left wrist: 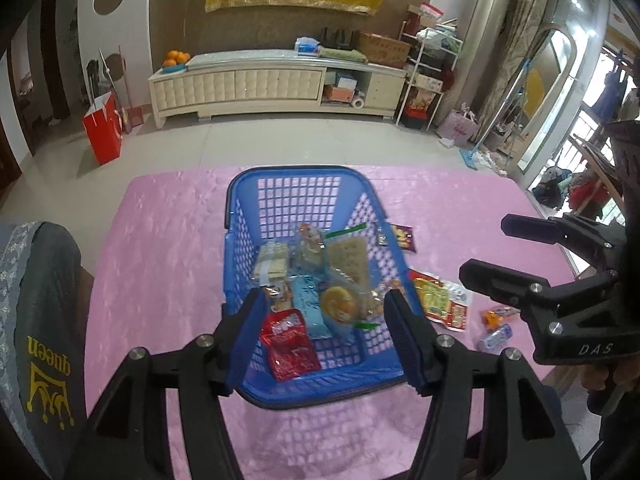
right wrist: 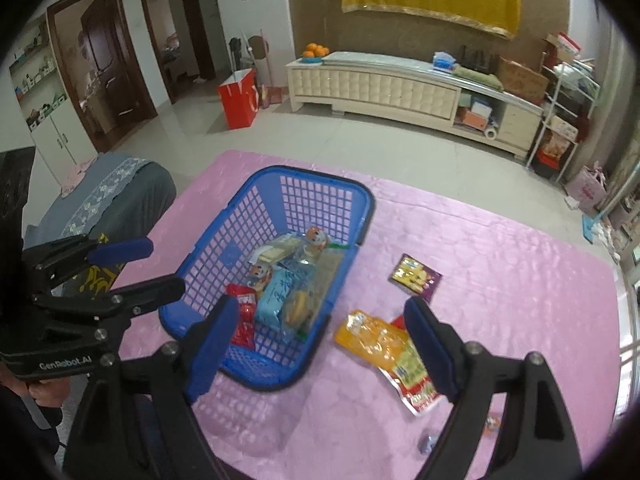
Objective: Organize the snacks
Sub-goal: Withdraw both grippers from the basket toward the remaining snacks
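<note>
Blue-padded fingers of the right gripper (right wrist: 322,344), nearest the lens, stand wide apart and hold nothing. Between and just beyond them lies the orange-and-red snack packet (right wrist: 390,360), flat on the pink tablecloth (right wrist: 500,280), partly under the right-hand finger. Its long axis runs from far left to near right, oblique to the line of the fingers. A turn of the wrist would likely be needed to close across its narrow width.

Left gripper (left wrist: 322,336): jaws likewise apart, empty, poised over the near end of the blue basket (left wrist: 240,184). The packet lies right of the basket, outside its wall, so the right gripper is judged the nearer.

Count, loose on the cloth:
- orange-and-red snack packet, one, near, just right of the basket.
- purple-and-yellow packet (right wrist: 416,278), one, farther off, right of the basket.
- small wrapped sweets (left wrist: 496,326), two made out in the left view, near right, beyond the large packet; a third cannot be ruled out.

Count, inside the basket:
- red sachet (left wrist: 290,344), one, near end.
- light blue packet (left wrist: 310,304), one, beside it.
- clear-wrapped round cake (left wrist: 339,306), one.
- clear-wrapped crackers and other pieces, overlapping towards the far end; number cannot be told.

Basket: one, on the cloth, left of centre. Grippers: two.
</note>
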A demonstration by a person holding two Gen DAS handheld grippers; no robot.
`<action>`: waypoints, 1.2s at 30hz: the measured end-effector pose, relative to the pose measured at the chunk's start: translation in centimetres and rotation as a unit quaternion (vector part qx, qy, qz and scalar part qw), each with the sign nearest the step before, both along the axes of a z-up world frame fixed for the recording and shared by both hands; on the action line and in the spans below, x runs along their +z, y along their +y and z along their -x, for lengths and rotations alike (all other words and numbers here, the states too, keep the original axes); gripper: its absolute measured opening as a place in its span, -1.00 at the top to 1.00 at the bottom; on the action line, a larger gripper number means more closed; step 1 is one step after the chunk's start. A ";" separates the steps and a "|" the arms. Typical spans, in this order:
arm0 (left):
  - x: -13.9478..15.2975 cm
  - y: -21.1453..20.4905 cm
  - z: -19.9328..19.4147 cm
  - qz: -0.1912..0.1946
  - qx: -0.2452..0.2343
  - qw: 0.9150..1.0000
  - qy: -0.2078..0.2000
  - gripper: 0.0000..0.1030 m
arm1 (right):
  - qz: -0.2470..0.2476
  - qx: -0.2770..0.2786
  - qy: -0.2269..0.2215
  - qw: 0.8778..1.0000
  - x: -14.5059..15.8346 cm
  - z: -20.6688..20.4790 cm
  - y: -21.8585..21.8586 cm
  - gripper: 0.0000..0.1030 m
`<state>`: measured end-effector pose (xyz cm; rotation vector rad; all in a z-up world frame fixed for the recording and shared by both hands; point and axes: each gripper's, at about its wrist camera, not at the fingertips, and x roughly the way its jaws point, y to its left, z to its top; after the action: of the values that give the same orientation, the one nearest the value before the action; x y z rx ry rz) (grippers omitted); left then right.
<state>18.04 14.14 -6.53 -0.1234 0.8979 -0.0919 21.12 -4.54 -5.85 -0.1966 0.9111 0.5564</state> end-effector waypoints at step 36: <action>-3.4 -16.3 2.4 -0.013 -0.051 0.998 0.023 -0.31 | -0.005 -0.019 0.026 0.999 -5.6 1.8 -15.8 -0.70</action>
<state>15.68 -2.18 -9.96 -0.0559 0.9504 -0.1722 19.36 -20.38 -11.49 -0.1547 0.9607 0.5324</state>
